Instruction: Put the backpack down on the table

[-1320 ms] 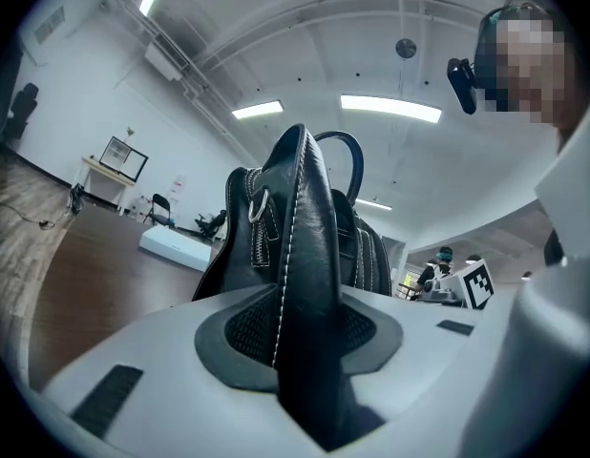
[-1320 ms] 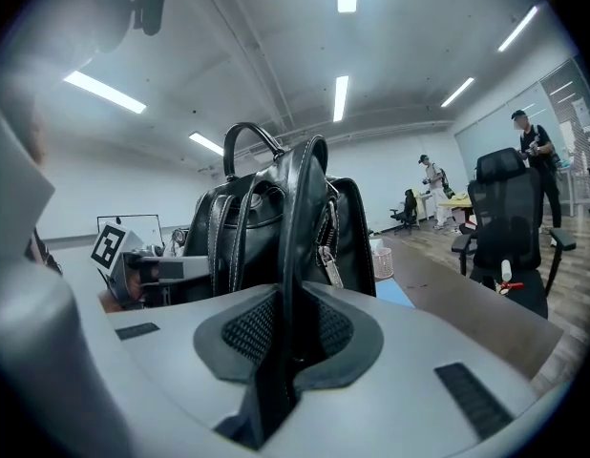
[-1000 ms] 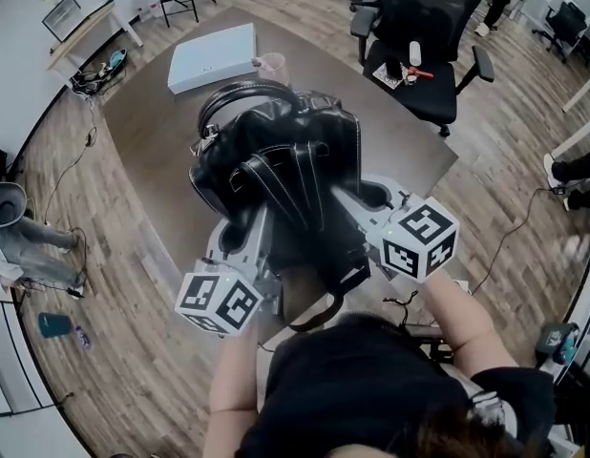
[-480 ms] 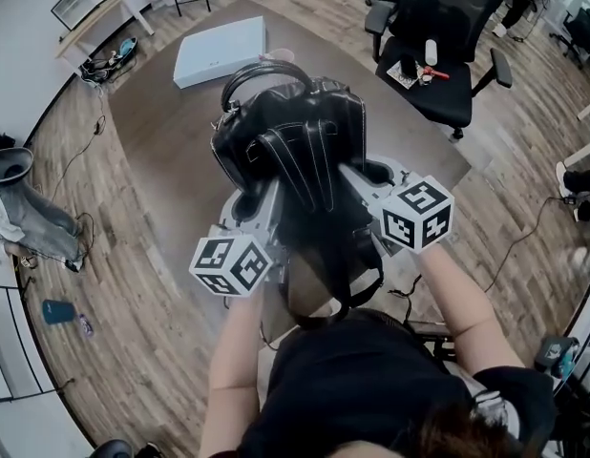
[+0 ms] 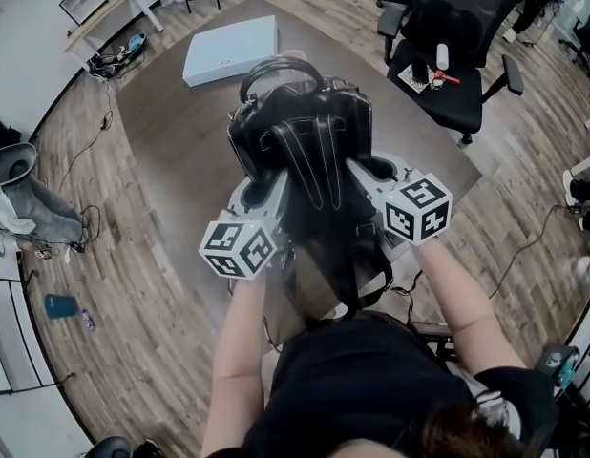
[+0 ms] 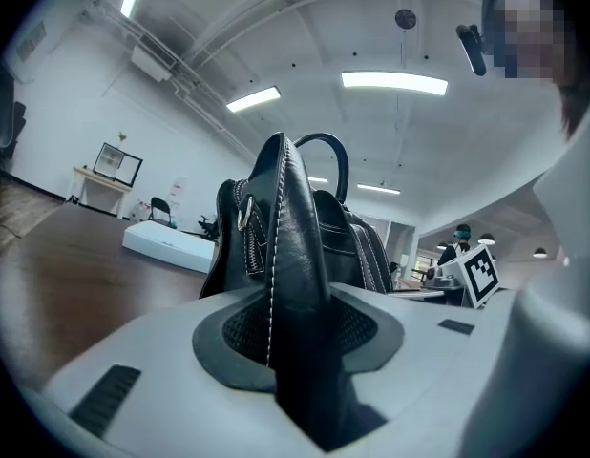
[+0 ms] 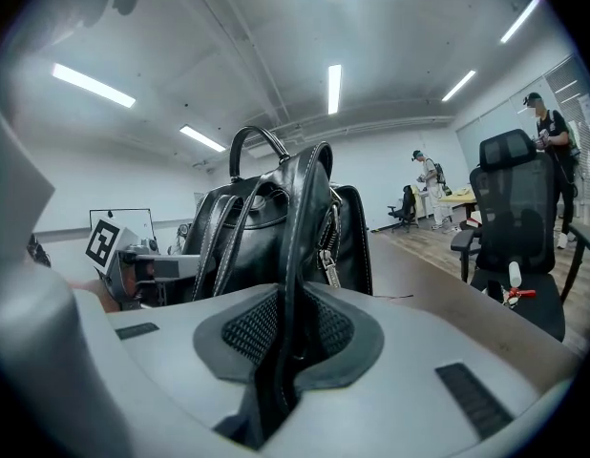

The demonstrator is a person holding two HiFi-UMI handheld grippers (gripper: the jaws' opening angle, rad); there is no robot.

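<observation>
Backpack (image 5: 300,132) hangs upright over the table (image 5: 180,132), handle up, near the box (image 5: 230,51). We hold it by its straps: the left gripper (image 5: 268,187) pinches one and the right gripper (image 5: 365,175) the other (jaws narrow, pads pressed on leather). Whether its base touches the table we cannot tell.

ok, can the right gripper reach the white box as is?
Probably not: the right gripper is clamped on the backpack strap, and the backpack stands between it and the white box.
</observation>
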